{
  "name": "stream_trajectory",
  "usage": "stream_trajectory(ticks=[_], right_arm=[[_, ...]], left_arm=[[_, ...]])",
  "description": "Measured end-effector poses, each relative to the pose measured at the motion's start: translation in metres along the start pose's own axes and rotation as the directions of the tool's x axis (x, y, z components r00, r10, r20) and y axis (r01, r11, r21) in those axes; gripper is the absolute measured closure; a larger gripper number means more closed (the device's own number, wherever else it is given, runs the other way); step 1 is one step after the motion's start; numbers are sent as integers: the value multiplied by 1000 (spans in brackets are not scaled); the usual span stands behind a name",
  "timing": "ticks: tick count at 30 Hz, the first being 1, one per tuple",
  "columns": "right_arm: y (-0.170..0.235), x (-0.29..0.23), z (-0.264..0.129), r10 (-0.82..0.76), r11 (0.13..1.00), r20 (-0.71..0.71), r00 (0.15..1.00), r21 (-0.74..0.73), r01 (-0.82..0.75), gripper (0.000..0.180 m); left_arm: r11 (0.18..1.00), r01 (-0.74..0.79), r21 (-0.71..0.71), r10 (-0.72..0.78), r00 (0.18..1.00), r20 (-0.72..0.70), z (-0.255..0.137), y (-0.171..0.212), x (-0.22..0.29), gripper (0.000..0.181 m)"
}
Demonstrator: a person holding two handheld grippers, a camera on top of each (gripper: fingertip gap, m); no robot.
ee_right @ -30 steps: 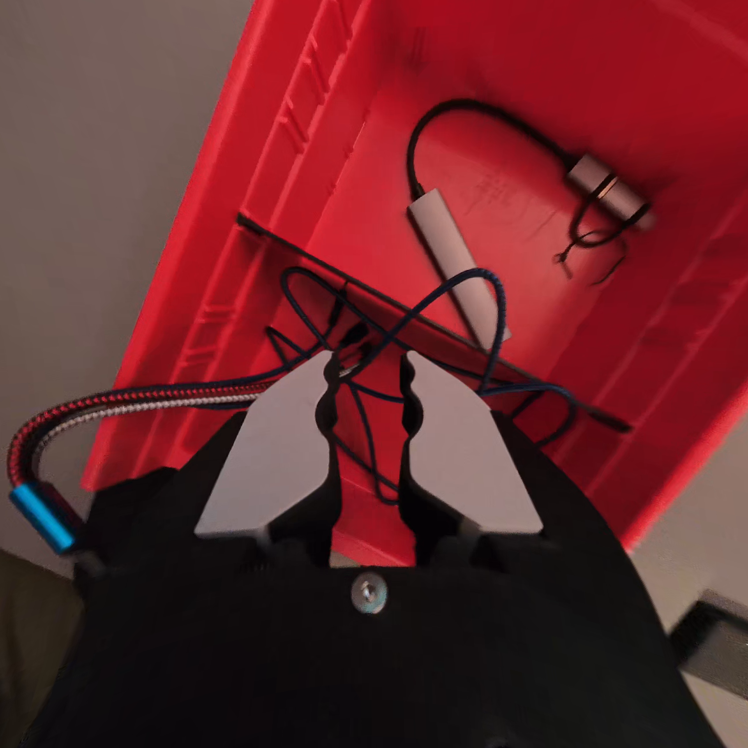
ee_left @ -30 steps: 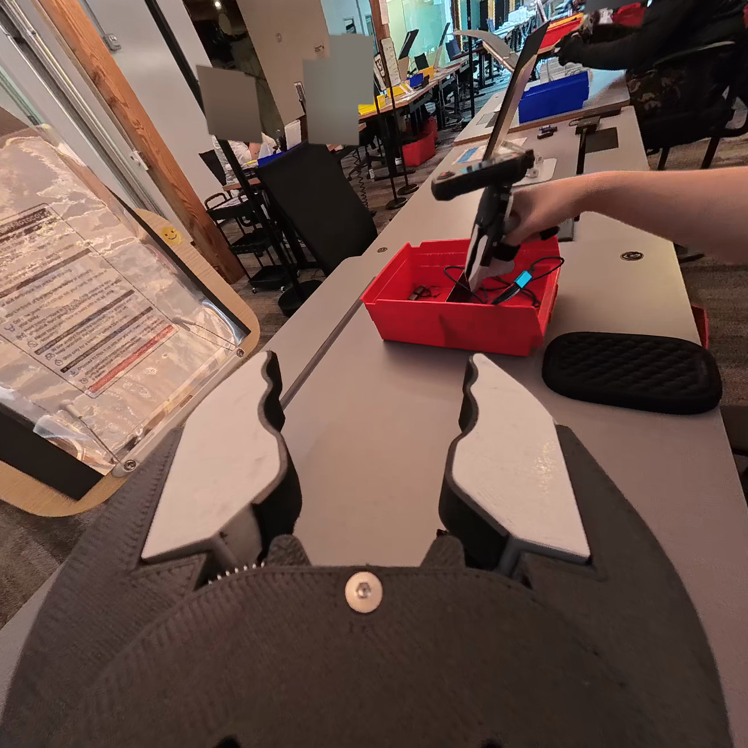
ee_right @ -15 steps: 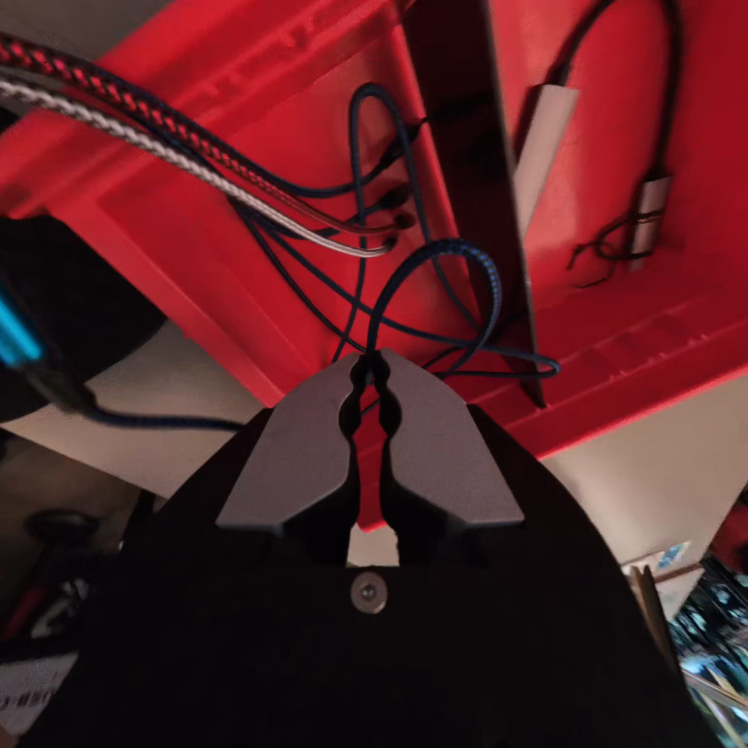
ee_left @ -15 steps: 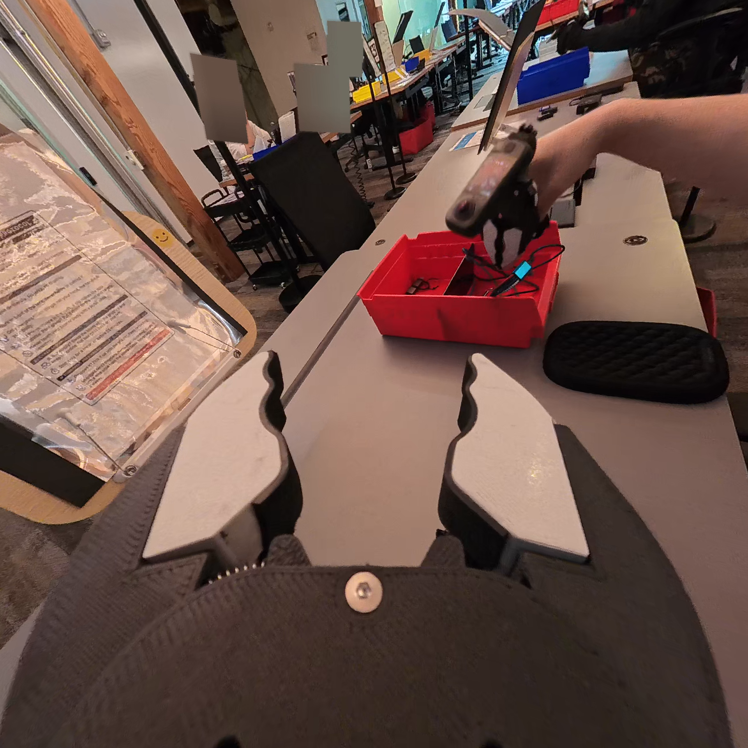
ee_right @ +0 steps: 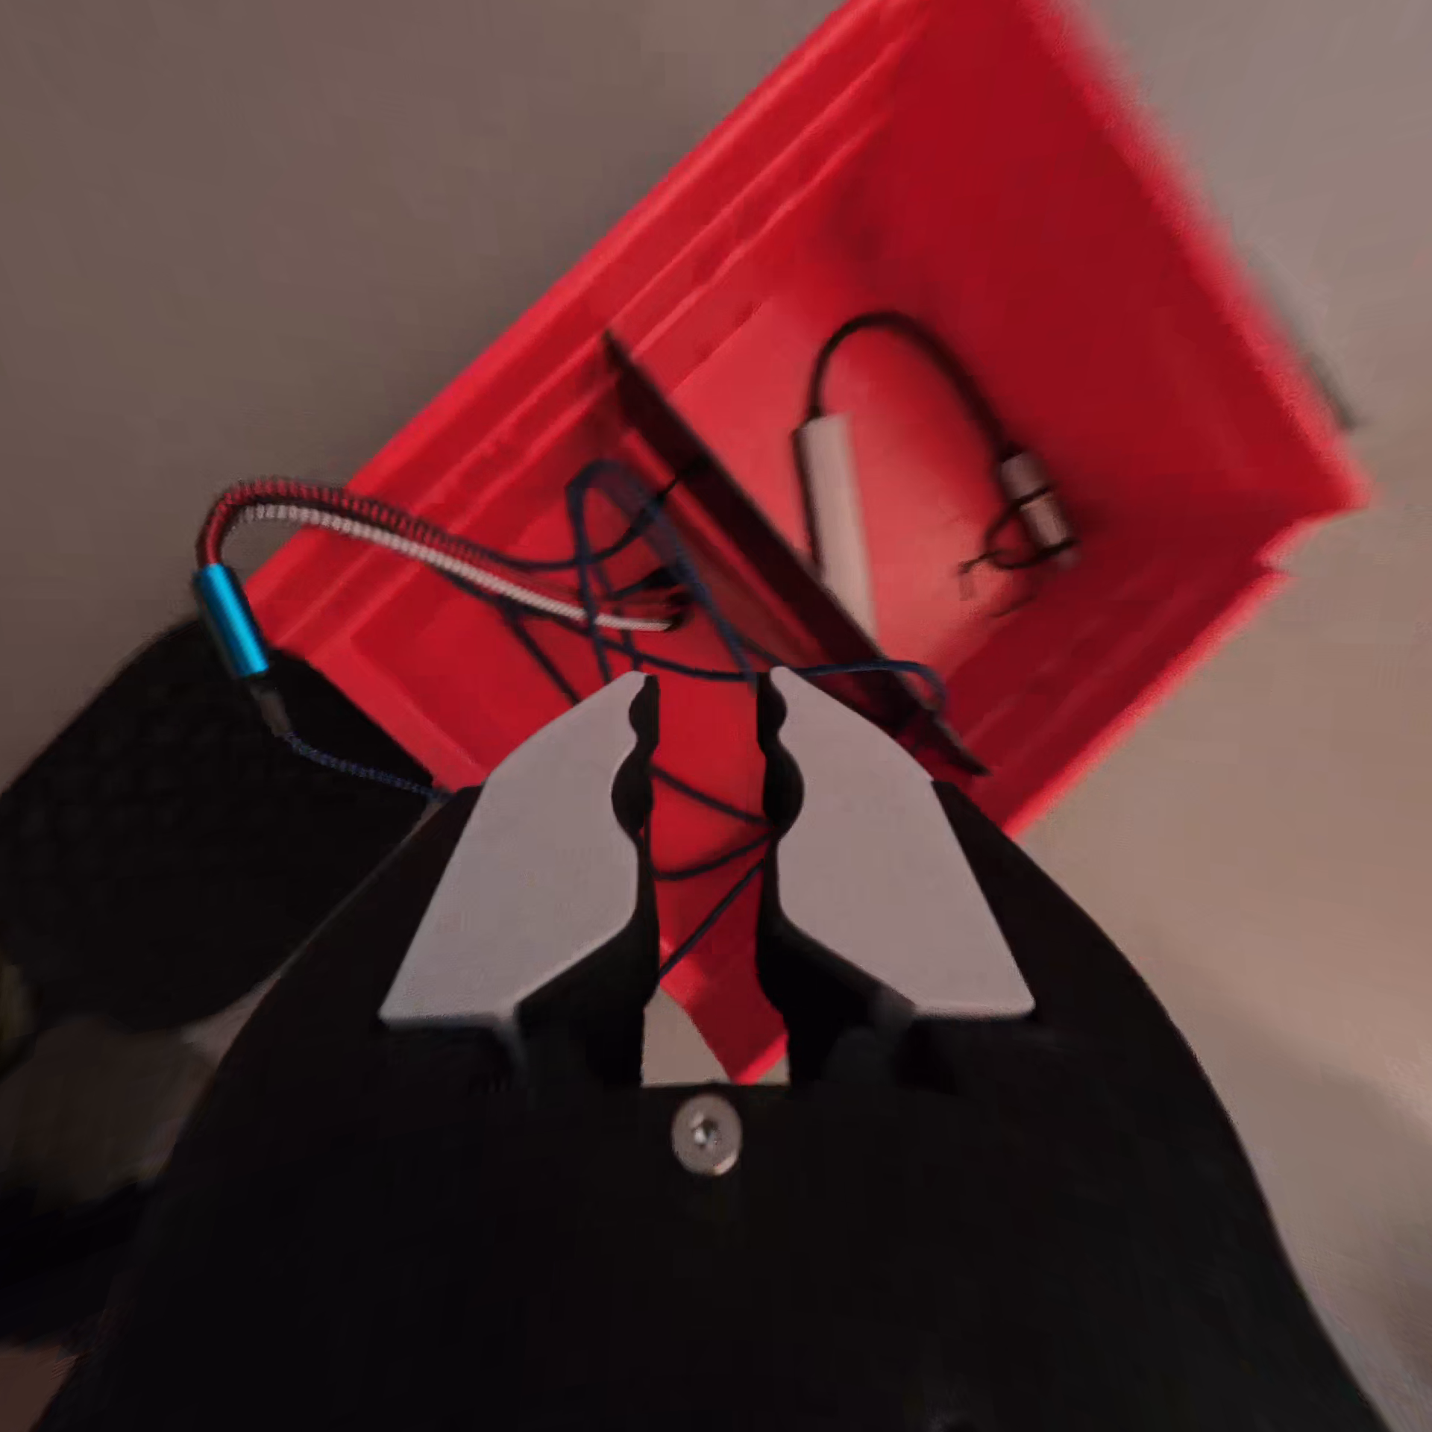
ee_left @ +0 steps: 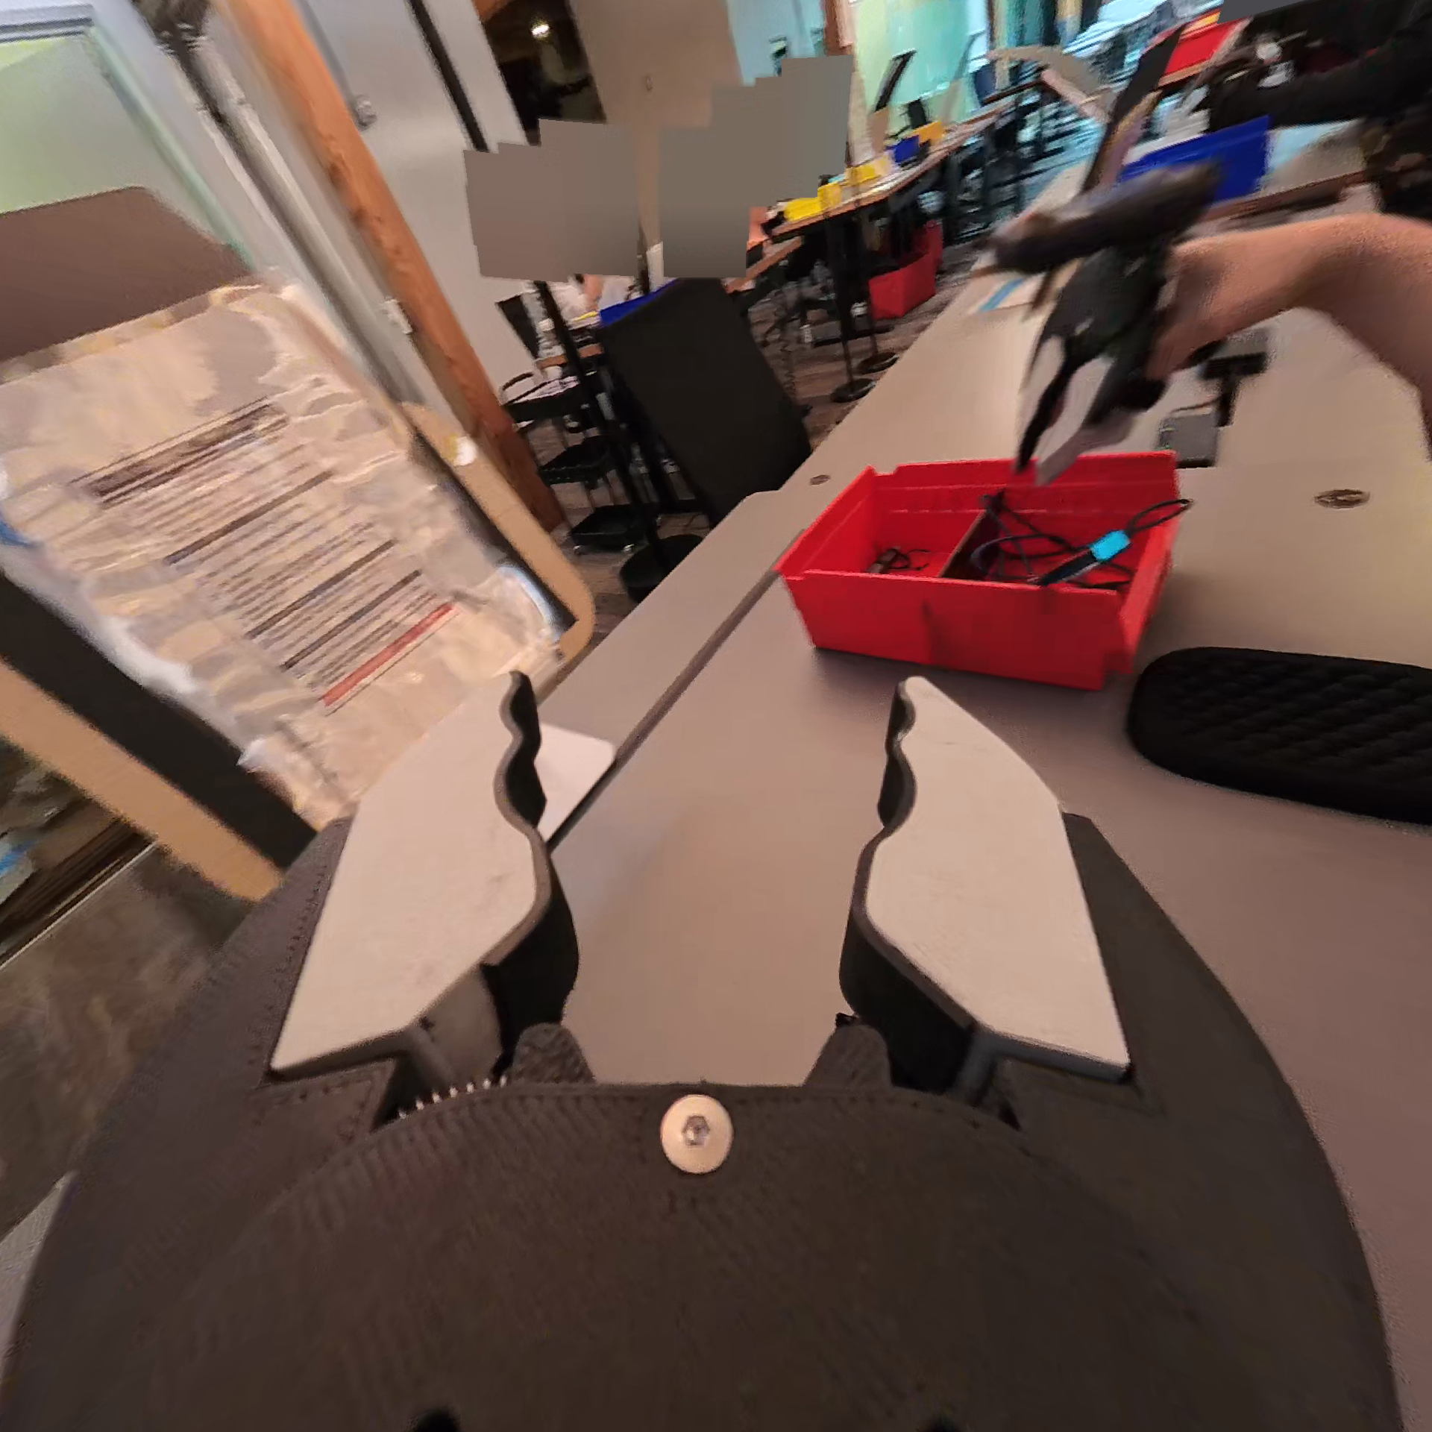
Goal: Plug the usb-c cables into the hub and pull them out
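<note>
The slim silver rectangular hub (ee_right: 835, 496) with its short black lead is lying in one compartment of the red plastic bin (ee_right: 1209, 364), past a dark divider (ee_right: 744, 535). The tangled dark-blue braided usb-c cables (ee_right: 620, 589) are filling the other compartment, a red-and-white braided length with a blue metal collar (ee_right: 231, 620) spilling over the rim. The right gripper (ee_right: 709, 682) is hovering above them, fingers parted and holding nothing. The left gripper (ee_left: 709, 697) is gaping wide over the grey table (ee_left: 775, 814), beside a black quilted pad (ee_left: 1278, 721).
</note>
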State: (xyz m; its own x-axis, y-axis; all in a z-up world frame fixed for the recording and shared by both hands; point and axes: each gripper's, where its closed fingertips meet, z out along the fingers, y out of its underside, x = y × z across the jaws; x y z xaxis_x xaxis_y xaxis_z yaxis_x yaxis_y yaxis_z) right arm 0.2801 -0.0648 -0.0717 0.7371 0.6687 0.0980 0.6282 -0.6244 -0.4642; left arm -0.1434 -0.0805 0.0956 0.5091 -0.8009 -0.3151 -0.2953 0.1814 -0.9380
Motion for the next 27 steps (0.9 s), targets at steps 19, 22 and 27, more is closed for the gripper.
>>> stream_trajectory(ticks=[19, 22, 27], right_arm=[[101, 81, 21, 443, 871, -359, 821, -45, -489, 148], [78, 91, -20, 419, 889, -539, 731, 82, -450, 145], [-42, 60, -102, 443, 841, -559, 701, 531, -108, 130]], left_arm=[[884, 454, -114, -284, 713, 641, -167, 127, -149, 93], [855, 479, -196, -259, 724, 639, -170, 150, -149, 94], [864, 381, -329, -232, 882, 410, -114, 162, -123, 94]])
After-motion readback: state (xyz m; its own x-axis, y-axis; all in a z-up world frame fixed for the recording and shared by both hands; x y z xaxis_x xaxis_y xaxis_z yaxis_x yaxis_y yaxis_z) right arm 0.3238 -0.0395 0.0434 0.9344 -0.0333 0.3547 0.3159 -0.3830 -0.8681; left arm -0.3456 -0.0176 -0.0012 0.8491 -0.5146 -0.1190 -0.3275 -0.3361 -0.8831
